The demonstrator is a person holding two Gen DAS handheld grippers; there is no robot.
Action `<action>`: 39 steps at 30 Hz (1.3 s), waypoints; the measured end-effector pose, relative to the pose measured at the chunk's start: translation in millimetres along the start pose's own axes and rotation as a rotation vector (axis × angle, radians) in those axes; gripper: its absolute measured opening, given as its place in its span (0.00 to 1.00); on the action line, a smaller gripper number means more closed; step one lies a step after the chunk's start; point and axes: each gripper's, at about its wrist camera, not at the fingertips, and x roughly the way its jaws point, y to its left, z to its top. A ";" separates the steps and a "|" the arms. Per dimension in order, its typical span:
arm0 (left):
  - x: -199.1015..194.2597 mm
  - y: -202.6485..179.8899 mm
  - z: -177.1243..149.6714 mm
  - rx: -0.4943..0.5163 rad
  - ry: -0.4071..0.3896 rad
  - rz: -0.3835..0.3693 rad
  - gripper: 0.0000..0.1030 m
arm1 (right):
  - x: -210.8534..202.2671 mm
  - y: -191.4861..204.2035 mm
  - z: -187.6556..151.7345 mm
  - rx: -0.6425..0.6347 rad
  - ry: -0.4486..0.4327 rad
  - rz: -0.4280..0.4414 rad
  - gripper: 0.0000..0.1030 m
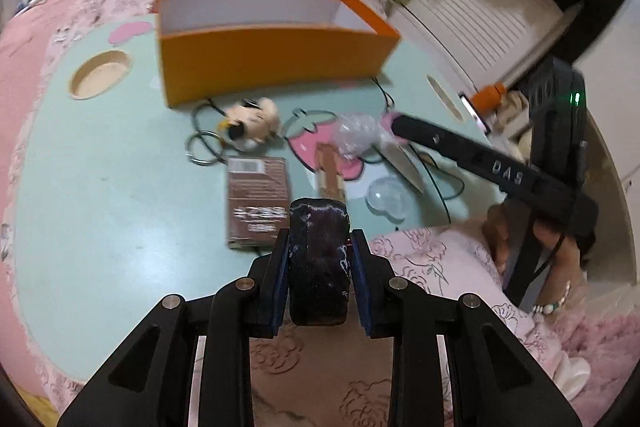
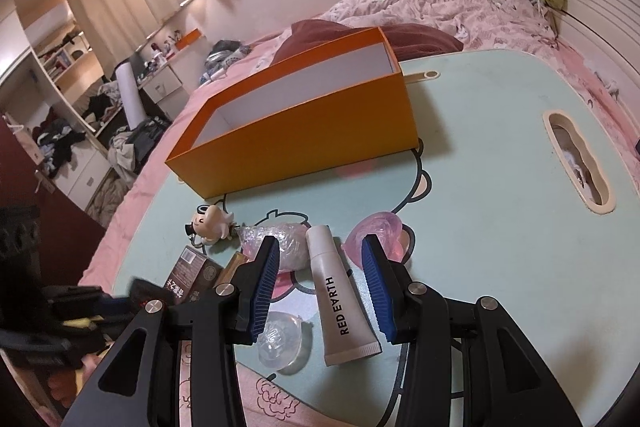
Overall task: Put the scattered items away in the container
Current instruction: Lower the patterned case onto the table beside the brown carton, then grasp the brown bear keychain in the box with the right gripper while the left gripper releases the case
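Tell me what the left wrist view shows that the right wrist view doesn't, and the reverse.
Left wrist only: the left tongs shut on a dark pouch, plus key rings beside the toy. Right wrist only: the open right tongs straddling a white tube, and a pink jelly case behind it. Both: the orange box, the toy figure, the brown carton and the mint table.

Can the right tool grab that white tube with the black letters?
Probably yes. The right tool is open, with a blue pad on each side of the white tube lettered RED EARTH, which lies flat on the pale green table. Nothing covers the tube; a clear plastic shell lies close beside it.
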 end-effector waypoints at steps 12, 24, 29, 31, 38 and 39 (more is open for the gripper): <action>27.1 -9.0 29.4 0.009 -0.043 0.084 0.36 | -1.2 -0.1 -0.9 0.001 -0.003 -0.004 0.40; -19.7 3.2 -0.7 -0.079 -0.400 0.122 0.60 | -31.4 16.1 81.5 -0.059 -0.069 -0.037 0.40; -16.3 3.8 -6.6 -0.083 -0.428 0.129 0.62 | 15.0 37.8 147.5 -0.214 0.173 -0.155 0.40; -11.9 5.6 -5.5 -0.099 -0.419 0.127 0.62 | 43.4 40.7 157.0 -0.256 0.282 -0.177 0.40; -11.4 13.7 -6.6 -0.130 -0.420 0.100 0.62 | 124.8 36.7 165.9 -0.278 0.532 -0.362 0.40; -11.8 13.0 -6.9 -0.127 -0.424 0.102 0.62 | 132.3 35.7 166.4 -0.275 0.555 -0.386 0.40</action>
